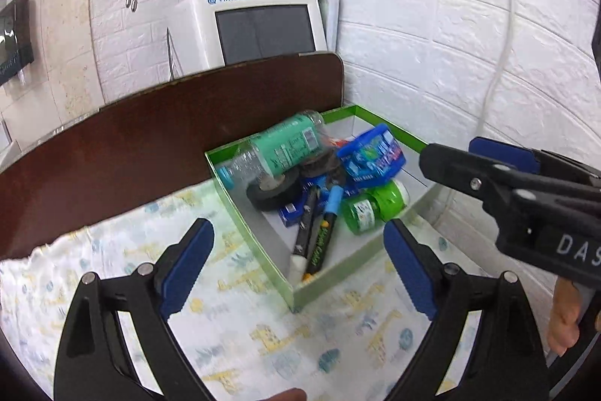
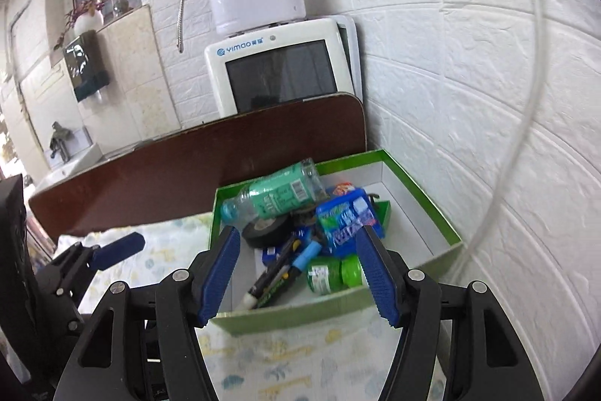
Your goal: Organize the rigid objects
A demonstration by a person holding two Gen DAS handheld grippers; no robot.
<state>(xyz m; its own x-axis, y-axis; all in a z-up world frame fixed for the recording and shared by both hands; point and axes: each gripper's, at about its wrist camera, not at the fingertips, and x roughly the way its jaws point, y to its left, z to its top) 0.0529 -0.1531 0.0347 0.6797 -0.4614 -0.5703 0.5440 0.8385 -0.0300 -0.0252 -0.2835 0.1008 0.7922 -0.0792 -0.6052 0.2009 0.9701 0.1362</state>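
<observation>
Left wrist view: left gripper (image 1: 298, 250) angled down over the patterned cloth (image 1: 233, 333), jaws spread wide, nothing between the blue pads (image 1: 188, 269), near corner of the green-rimmed box (image 1: 263, 243) framed in the gap. Right gripper (image 2: 296, 273) likewise tilted down, jaws about halfway apart and empty, hovering above the box's near wall; seen from the left camera reaching in from the right edge, a hand (image 1: 563, 322) below it. Inside the box, heaped toward the left and back: clear bottle with green label (image 1: 278, 149) lying on its side across a black tape roll (image 1: 274, 192), blue candy box (image 1: 372, 156) leaning behind, small green jar (image 1: 375, 207) on its side, two markers (image 1: 315, 235) pointing at the near corner. Right part of the box floor (image 2: 409, 224) bare. Brown board (image 1: 150, 138) standing just behind the box, white brick wall (image 1: 469, 44) close along its right side.
</observation>
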